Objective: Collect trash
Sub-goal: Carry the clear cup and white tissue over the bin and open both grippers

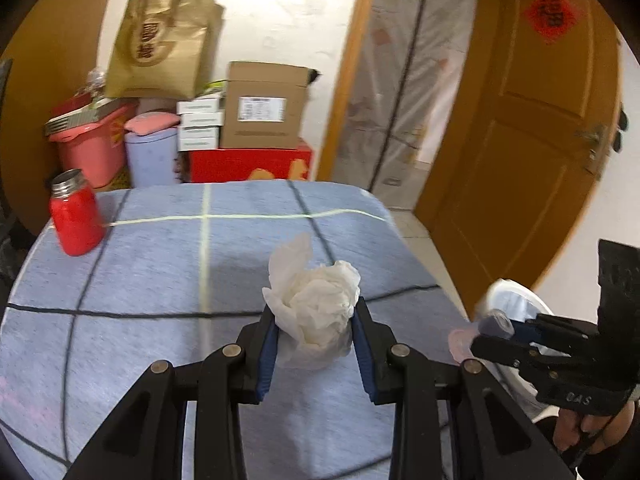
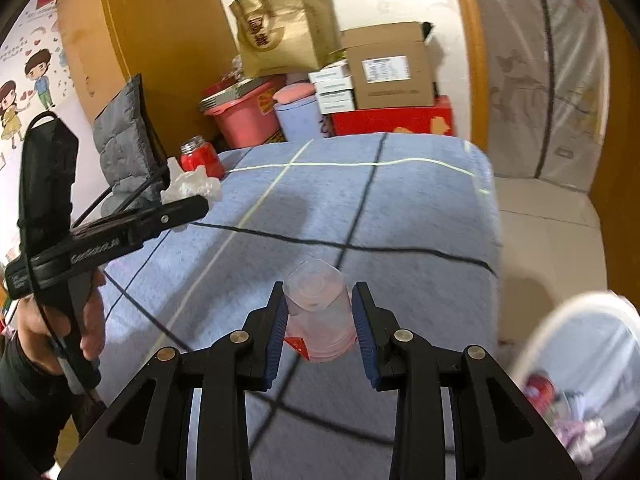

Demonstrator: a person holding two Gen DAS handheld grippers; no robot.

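Both grippers are loaded, so the pick-up step looks done and the carry to the bin is in hand. The left gripper (image 1: pixel 314 330) has its blue pads (image 1: pixel 267 354) pressed against the sides of a crumpled tissue (image 1: pixel 314 304), which bulges up and forward out of the jaws, above the blue checked cloth (image 1: pixel 160 264). The right gripper (image 2: pixel 320 320) is clamped on a clear plastic cup (image 2: pixel 318 312), held lying along the fingers with its base pointing forward; a red scrap shows just under the left pad. The bin (image 2: pixel 580 380), white-rimmed and blurred, sits low and to the right of the right jaws, off the table edge, with trash already inside; in the left view its rim (image 1: pixel 516 300) lies beyond the right gripper, well right of the left jaws. Far ahead and left of both jaws stands a red jar (image 1: pixel 76 218) at the cloth's corner, possibly a later pick. The next move seems to call for swinging the cup right and down over the rim before letting go, then bringing the tissue across; being light, the tissue may cling to a pad on release.
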